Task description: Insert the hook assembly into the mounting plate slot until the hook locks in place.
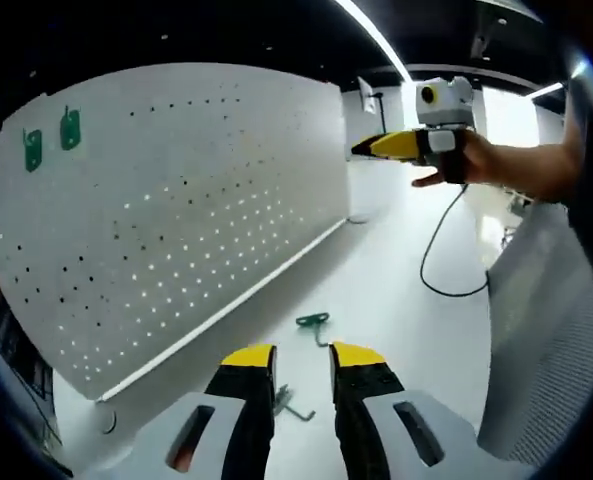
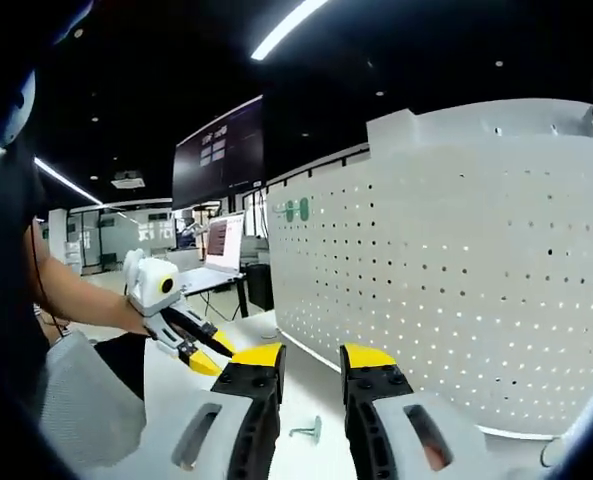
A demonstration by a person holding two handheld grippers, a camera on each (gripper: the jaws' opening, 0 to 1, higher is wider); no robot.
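White table [image 1: 396,290] by the pegboard [image 1: 176,200]: both hand-held grippers, left [image 1: 301,362] and right [image 2: 311,362], are released, holding nothing. Next, pick up the green hook [image 1: 314,322], probably.

No writing can be read. The dark wall screen [image 2: 219,150] and the laptop screen [image 2: 223,238], both beyond the left hand-held gripper [image 2: 198,352], carry marks too small to make out.

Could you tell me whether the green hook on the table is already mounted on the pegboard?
Not mounted. The green hook lies loose on the white table, apart from the pegboard, ahead of the open left gripper.
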